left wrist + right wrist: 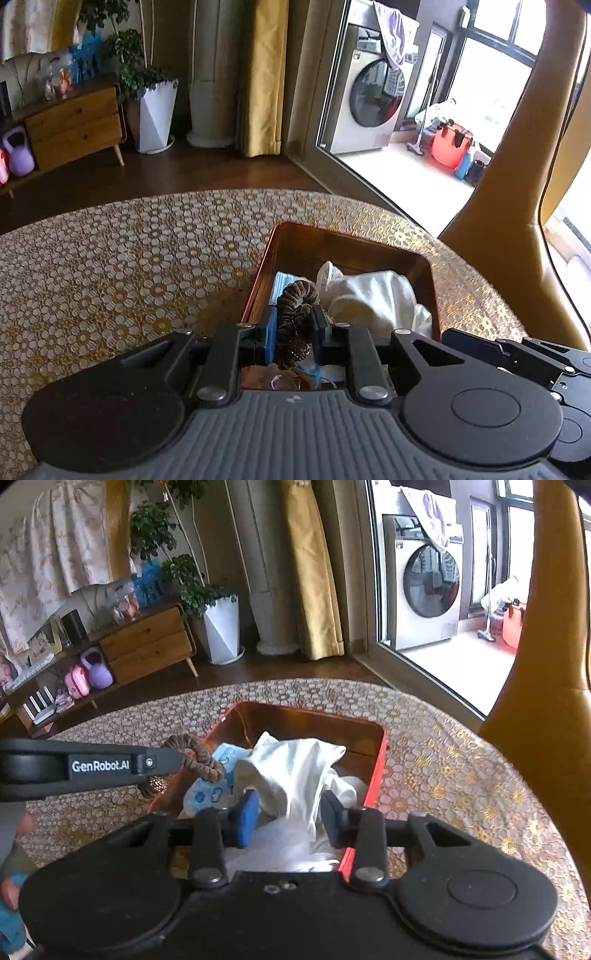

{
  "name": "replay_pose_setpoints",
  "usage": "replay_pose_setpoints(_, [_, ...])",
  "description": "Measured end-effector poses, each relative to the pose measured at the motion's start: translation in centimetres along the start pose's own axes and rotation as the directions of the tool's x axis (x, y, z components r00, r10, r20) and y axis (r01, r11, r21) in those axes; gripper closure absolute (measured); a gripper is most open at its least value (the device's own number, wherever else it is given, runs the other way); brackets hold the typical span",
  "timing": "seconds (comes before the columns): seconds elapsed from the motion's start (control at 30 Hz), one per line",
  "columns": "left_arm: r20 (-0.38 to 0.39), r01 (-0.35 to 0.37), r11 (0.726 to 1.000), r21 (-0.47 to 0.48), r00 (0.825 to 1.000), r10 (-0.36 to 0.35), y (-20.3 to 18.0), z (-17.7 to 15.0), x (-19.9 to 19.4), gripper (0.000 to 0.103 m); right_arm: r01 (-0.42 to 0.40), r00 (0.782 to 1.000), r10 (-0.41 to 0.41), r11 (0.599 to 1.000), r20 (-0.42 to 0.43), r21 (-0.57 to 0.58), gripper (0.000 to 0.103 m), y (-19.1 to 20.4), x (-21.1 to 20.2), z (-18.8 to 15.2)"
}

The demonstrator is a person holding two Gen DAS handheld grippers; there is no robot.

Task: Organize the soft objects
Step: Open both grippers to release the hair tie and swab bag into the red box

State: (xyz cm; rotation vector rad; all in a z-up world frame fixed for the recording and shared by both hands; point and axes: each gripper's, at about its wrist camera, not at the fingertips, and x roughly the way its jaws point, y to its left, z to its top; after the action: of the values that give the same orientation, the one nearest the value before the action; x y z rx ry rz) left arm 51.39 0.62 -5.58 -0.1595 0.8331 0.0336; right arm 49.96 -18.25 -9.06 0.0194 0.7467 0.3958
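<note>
A wooden box point(347, 243) with a red rim point(376, 775) stands on the round table. My left gripper point(293, 326) is shut on a brown scrunchie point(295, 306) and holds it over the box's left side; the scrunchie also shows in the right wrist view point(199, 757). My right gripper point(290, 814) is shut on a white cloth point(295, 775) that lies in the box; the cloth shows in the left wrist view point(373, 295) too. A blue patterned face mask point(210, 794) lies in the box under them.
The table carries a gold and white lace-pattern cloth point(129, 266). A tan chair back point(517, 155) stands at the table's far right. Beyond are a wooden cabinet point(74, 125), a potted plant point(155, 110) and a washing machine point(369, 92).
</note>
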Motion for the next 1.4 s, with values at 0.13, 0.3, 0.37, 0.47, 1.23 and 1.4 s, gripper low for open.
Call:
replay_pose_setpoints(0.13, [-0.028,0.001,1.0,0.006,1.0,0.0,-0.1,-0.4,1.6,0.085,0.007,1.0,-0.007,1.0,-0.02,-0.019,0.067,0.3,1.0,-0.6])
replay_pose_setpoints(0.3, [-0.056,0.004,1.0,0.019,0.998,-0.003,-0.5,-0.9,3.2,0.085,0.003,0.999,-0.004,1.0,-0.033,-0.023,0.067,-0.1,1.6,-1.1])
replay_pose_setpoints(0.37, [-0.065,-0.005,1.0,0.025,0.998,0.007,-0.5,-1.0,3.7,0.085,0.0,0.999,-0.001,1.0,-0.042,-0.023,0.067,-0.2,1.9,-1.2])
replay_pose_setpoints(0.47, [-0.089,-0.01,1.0,0.027,0.996,0.012,-0.4,-1.4,4.6,0.085,-0.003,0.999,0.002,1.0,-0.049,-0.02,0.067,-0.3,2.2,-1.4])
replay_pose_setpoints(1.23, [-0.028,0.018,1.0,0.009,0.999,-0.017,-0.5,-1.5,0.3,0.037,-0.066,0.998,0.066,0.996,-0.005,0.064,0.054,-1.4,-2.3,-1.1])
replay_pose_setpoints(1.4, [-0.01,0.012,1.0,0.019,1.0,-0.012,-0.6,-1.7,-2.5,0.037,-0.084,0.996,0.084,0.994,0.009,0.063,0.052,-1.3,-5.0,-1.4])
